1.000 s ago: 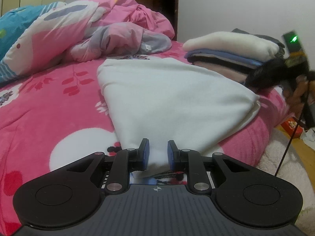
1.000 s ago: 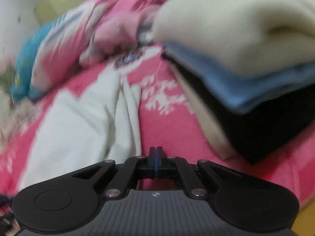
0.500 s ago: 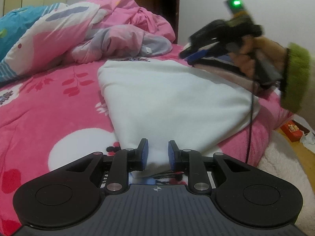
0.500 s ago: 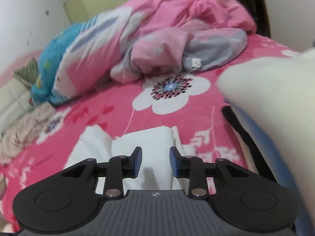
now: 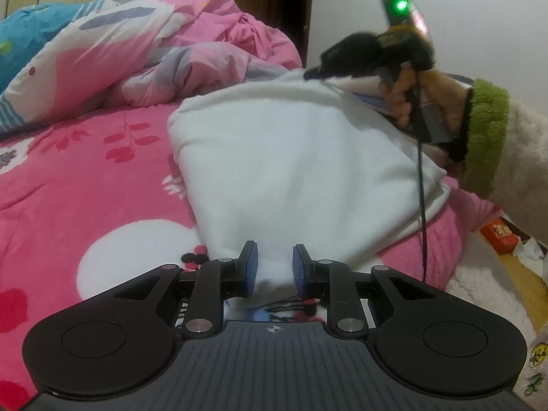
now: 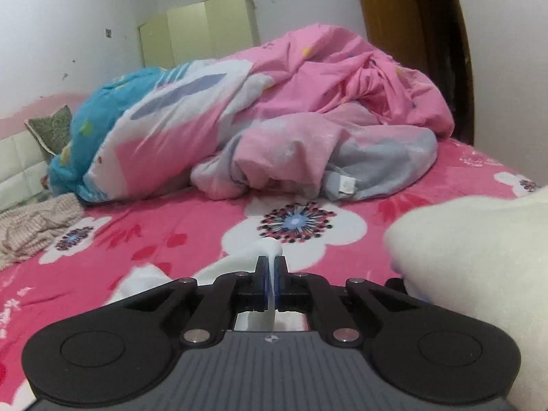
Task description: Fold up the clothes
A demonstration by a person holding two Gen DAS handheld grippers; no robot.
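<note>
While 2 grippers pinch 1 white garment [image 5: 291,171].

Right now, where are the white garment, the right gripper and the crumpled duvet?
white garment [image 5: 301,171]: left wrist view, middle of its flat top layer.
right gripper [image 6: 271,275]: right wrist view, between its fingertips, pinching a white fold.
crumpled duvet [image 6: 308,102]: right wrist view, pink upper heap.

No readable text in either view. The white sewn tag [image 6: 346,184] on the crumpled duvet [image 6: 274,120] is too small to read. The red box [image 5: 500,236] on the floor has a yellow print, illegible. Only a small crosshair logo [image 5: 273,329] on the gripper body, no lettering.
</note>
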